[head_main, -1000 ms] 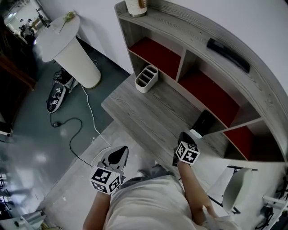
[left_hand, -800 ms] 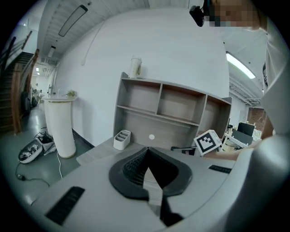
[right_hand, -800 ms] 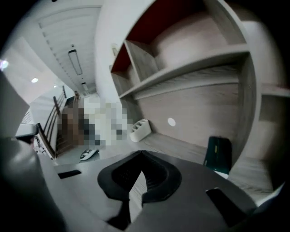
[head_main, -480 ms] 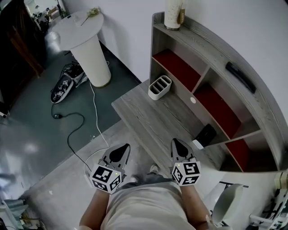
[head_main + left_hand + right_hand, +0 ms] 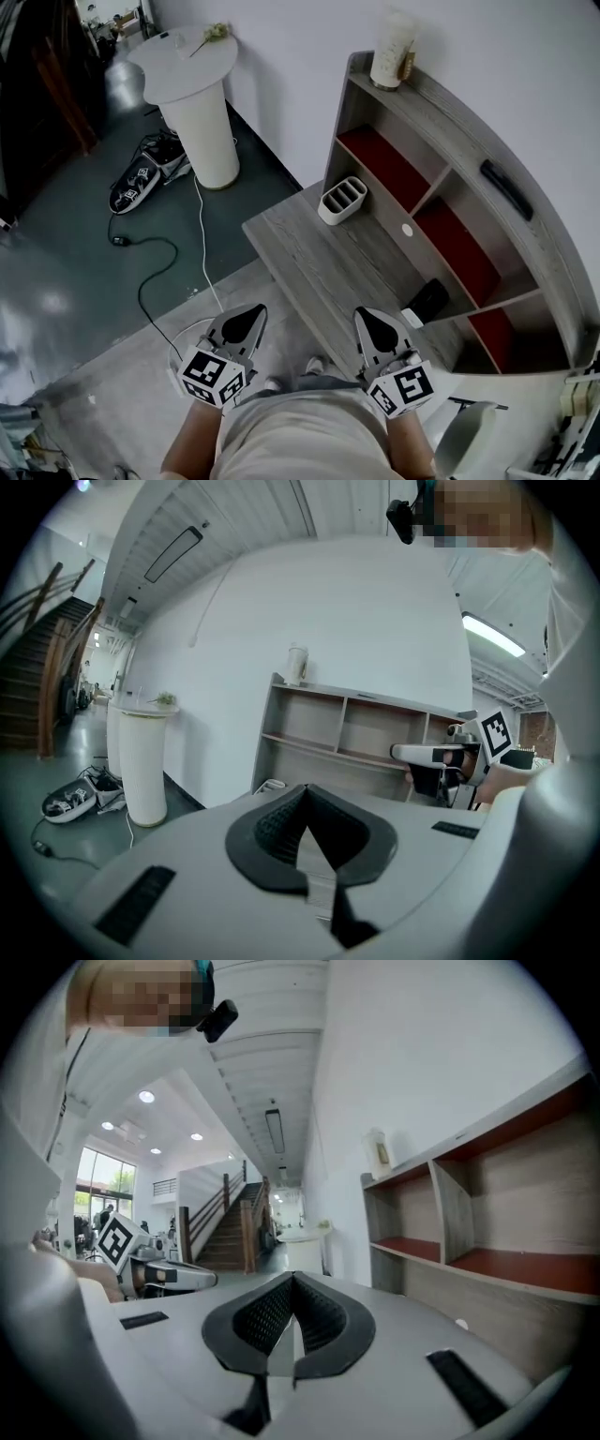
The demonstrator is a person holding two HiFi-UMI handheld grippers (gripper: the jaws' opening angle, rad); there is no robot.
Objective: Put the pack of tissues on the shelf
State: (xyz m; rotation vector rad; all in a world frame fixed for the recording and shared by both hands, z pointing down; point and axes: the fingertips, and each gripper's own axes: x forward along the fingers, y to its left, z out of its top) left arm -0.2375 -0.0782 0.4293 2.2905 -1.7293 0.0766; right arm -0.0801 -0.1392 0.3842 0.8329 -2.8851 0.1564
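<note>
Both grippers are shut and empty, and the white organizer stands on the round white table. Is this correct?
Not quite. The head view shows the white organizer on the grey wooden desk, before the leftmost red compartment, not on the round white table. The rest holds: left gripper and right gripper are shut and empty.

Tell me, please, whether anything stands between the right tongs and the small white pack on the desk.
Nothing visible does. The right tongs, shut and empty, hang over the near edge of the desk, and only bare wood separates them from the small white pack; a dark box sits beyond it, shelf-side.
</note>
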